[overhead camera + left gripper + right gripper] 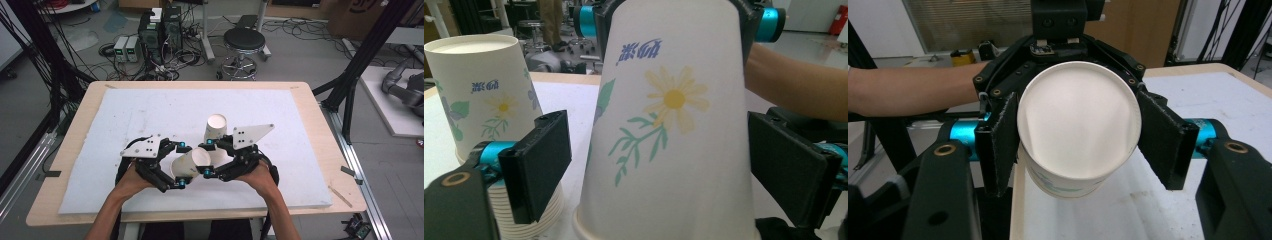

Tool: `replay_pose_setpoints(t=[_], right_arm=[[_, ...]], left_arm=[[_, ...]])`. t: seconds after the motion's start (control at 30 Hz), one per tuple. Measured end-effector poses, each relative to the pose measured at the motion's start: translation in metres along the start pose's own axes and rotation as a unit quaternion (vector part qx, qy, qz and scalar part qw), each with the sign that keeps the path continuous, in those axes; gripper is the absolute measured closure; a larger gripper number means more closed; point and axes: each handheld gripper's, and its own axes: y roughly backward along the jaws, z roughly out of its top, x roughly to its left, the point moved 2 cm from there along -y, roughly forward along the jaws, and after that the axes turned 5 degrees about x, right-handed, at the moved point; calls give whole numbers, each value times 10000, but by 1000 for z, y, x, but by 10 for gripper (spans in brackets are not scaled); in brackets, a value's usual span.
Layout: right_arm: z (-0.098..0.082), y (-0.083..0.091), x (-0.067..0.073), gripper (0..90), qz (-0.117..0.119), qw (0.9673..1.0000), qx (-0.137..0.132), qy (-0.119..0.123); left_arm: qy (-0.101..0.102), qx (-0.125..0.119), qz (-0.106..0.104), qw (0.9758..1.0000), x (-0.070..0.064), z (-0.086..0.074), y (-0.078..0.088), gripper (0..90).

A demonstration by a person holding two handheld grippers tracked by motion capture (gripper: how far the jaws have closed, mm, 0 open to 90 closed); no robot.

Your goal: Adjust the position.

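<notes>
Nearest the person, above the front of the desk (70,165), both claws met at one paper cup (189,164). The right claw (1075,140) was clamped on its narrow closed end; the left claw (659,165) stood wide around its body, pads clear of the wall. To do this well, the left should close gently near the rim, without crushing. The cup's long axis ran from claw to claw, tilted, mouth toward the left claw. Beyond stood an inverted cup stack (215,128).

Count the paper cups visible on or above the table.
2 clearly separate: one cup held off the mat between the grippers, and one upside down on the mat behind them. In the left gripper view that one tops a nested stack, so more are hidden beneath.
</notes>
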Motion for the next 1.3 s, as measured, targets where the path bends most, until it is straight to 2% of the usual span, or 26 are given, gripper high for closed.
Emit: replay_pose_setpoints(t=[0.3,0.33,0.4,0.67,0.9,0.93,0.97,1.0,1.17,1.3], right_arm=[[0,-1,0,374,38,10000,-47,-15],[0,-1,0,374,53,10000,-50,-6],[0,-1,0,374,68,10000,-55,-7],[0,-2,0,377,91,10000,-5,3],[-2,-4,1,365,109,9999,50,-2],[-2,-6,2,233,99,9999,50,18],[-2,-6,2,233,99,9999,50,18],[-2,-7,3,160,-48,9999,96,-30],[-2,-6,3,149,-63,9999,94,-85],[-3,-5,4,149,-80,9998,144,-92]], left_arm=[[-40,77,-71,9999,-2,-3,-3,172],[-75,62,-121,9999,-2,-3,-3,222],[-87,45,-142,9999,-2,-3,-3,246],[-107,20,-106,9999,-4,-6,-3,313],[-128,96,-102,9998,-5,-7,-2,327],[-133,92,-99,9998,-5,-7,-2,327],[-133,85,-91,9998,-5,-7,-2,327],[-111,83,-84,9999,-5,-7,-2,327],[-117,93,-83,9999,-5,-7,0,327],[-141,135,4,9998,-6,-6,3,331]])
